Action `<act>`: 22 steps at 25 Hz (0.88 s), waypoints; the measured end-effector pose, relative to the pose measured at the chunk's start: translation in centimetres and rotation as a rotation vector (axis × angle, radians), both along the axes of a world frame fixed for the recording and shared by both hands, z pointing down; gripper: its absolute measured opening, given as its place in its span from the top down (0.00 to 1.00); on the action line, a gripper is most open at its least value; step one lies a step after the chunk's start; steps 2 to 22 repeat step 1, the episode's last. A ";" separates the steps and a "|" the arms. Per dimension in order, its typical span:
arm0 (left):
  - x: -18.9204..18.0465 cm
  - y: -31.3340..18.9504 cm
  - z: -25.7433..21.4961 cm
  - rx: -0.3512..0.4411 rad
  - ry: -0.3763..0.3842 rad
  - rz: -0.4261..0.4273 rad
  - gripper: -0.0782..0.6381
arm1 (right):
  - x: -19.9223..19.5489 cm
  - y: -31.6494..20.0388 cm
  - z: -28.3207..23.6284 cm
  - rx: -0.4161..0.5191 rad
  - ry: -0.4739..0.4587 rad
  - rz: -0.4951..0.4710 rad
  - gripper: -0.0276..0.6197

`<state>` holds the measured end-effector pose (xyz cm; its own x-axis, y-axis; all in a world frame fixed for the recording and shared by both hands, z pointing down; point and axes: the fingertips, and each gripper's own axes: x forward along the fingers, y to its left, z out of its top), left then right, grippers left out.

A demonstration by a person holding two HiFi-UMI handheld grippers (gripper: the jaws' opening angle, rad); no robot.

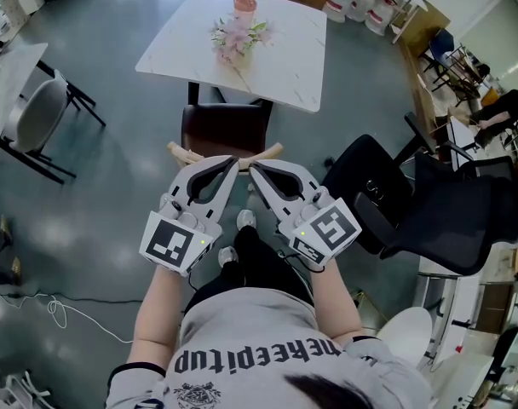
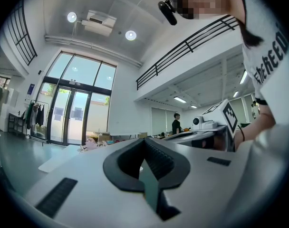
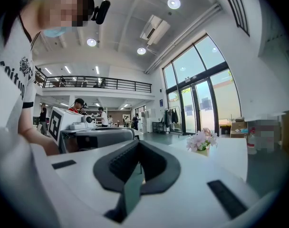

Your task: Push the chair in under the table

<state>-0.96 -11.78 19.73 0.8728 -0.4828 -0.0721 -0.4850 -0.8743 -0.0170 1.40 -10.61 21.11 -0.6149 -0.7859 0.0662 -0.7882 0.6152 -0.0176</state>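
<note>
Now, chair [image 1: 225, 130]: it stands at the near edge of the white table [image 1: 284, 66]. Its dark seat shows almost wholly clear of the tabletop, and its curved wooden back rail [image 1: 181, 151] faces the person.
Left gripper [image 1: 233, 165]: the jaws are pressed together with nothing between them, and the tip lies over the middle of the back rail.
Right gripper [image 1: 253, 170]: the jaws are likewise pressed together and empty, with the tip just beside the left one.
Contact: I cannot tell whether either tip actually presses on the rail. Both gripper views look over it to the table beyond.
Slip risk: two narrow closed tips on a rounded rail could ride up and over its top if the push angles upward.
Twist risk: both tips sit close together at the centre, so a slightly uneven push would probably swing the chair round instead of sending it straight.
Tip risk: a push this high on the backrest could rock the chair forward if its feet drag on the floor.
Collision risk: the black table legs [image 1: 193, 92] flank the seat, so a skewed chair could knock one.
Knock-on risk: such a jolt might topple the flower vase [image 1: 233, 39] or the pink bottle [image 1: 244, 2].
</note>
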 end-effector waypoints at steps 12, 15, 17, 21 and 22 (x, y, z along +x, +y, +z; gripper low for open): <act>0.0 -0.1 0.0 0.001 -0.001 0.000 0.87 | 0.0 -0.1 0.0 0.001 0.000 0.001 0.94; 0.0 -0.1 0.0 0.001 -0.001 0.000 0.87 | 0.0 -0.1 0.0 0.001 0.000 0.001 0.94; 0.0 -0.1 0.0 0.001 -0.001 0.000 0.87 | 0.0 -0.1 0.0 0.001 0.000 0.001 0.94; 0.0 -0.1 0.0 0.001 -0.001 0.000 0.87 | 0.0 -0.1 0.0 0.001 0.000 0.001 0.94; 0.0 -0.1 0.0 0.001 -0.001 0.000 0.87 | 0.0 -0.1 0.0 0.001 0.000 0.001 0.94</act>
